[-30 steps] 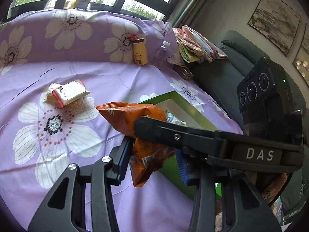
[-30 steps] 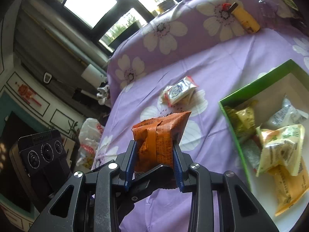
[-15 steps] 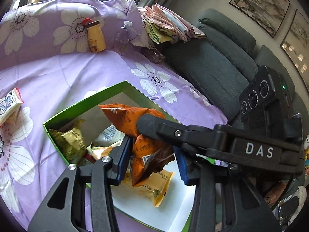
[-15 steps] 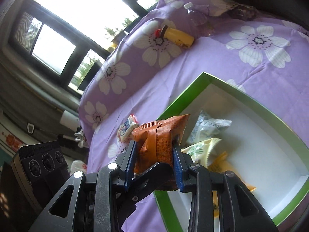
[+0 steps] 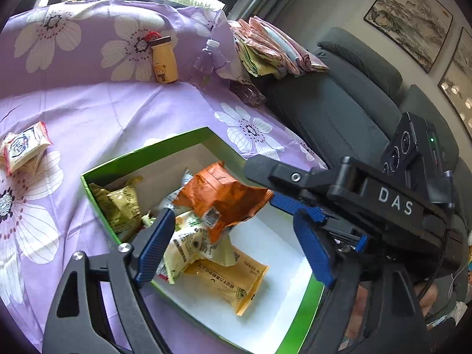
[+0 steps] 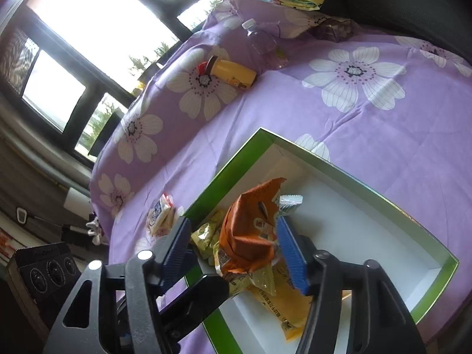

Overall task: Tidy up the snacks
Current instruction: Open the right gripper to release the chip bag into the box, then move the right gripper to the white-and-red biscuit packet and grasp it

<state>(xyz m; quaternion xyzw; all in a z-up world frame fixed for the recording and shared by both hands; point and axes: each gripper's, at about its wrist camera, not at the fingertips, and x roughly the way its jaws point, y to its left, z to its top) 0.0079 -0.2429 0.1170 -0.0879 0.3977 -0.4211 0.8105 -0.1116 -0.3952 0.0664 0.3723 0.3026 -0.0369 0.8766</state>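
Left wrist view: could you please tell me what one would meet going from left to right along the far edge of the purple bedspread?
yellow bear bottle → clear water bottle → stack of folded cloths → grey sofa
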